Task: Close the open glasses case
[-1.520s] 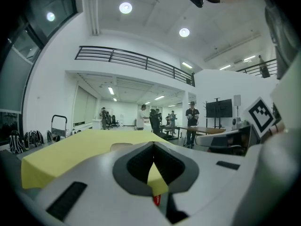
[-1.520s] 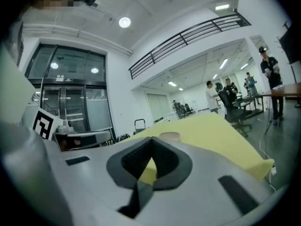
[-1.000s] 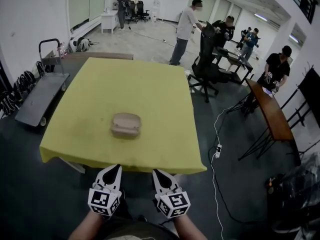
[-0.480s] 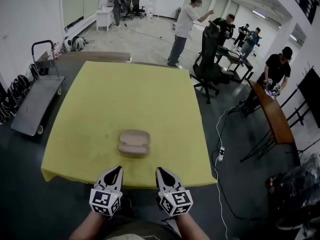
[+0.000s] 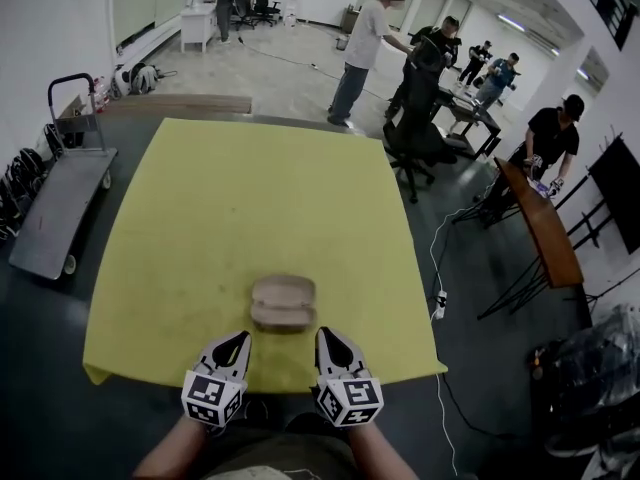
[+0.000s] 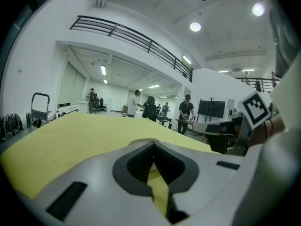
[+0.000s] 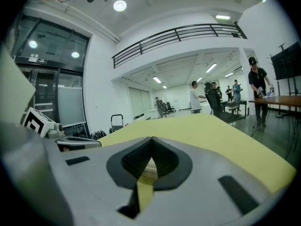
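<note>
Glasses case (image 5: 283, 302) closer now (long axis crosswise)

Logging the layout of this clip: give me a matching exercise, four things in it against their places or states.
Things:
1. glasses case
2. platform trolley
3. black office chair
4. left gripper

Places or states:
A. on the floor, left of the yellow table
B. jaws together, at the table's near edge
C. lying open on the table, near its front
D. on the floor, past the table's far right corner

Pairs: 1-C, 2-A, 3-D, 4-B
</note>
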A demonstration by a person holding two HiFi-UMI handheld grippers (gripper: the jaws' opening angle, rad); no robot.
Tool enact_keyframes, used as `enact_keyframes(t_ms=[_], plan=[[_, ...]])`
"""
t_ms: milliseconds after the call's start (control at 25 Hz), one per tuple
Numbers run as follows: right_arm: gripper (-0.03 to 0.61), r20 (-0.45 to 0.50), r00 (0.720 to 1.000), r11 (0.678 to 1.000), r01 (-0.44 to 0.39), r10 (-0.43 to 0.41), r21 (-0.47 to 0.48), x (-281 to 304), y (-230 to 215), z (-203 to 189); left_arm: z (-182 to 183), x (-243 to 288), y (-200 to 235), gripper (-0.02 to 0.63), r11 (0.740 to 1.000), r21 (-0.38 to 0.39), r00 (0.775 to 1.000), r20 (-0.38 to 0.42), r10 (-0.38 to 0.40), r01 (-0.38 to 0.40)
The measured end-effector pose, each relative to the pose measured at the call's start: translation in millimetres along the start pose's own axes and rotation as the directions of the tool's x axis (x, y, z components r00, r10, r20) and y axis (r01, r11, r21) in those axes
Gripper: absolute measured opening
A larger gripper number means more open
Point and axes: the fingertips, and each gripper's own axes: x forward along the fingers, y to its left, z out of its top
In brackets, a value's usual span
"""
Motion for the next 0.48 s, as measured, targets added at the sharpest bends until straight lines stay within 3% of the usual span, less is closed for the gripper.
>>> enact_keyframes(t_ms=[480], plan=[[-0.011, -0.047, 0.998, 0.998, 0.052, -0.050, 0.037, 26, -25, -15, -33, 62, 9, 0.008, 0.998, 0.000, 0.992, -0.108, -0.061, 0.061]])
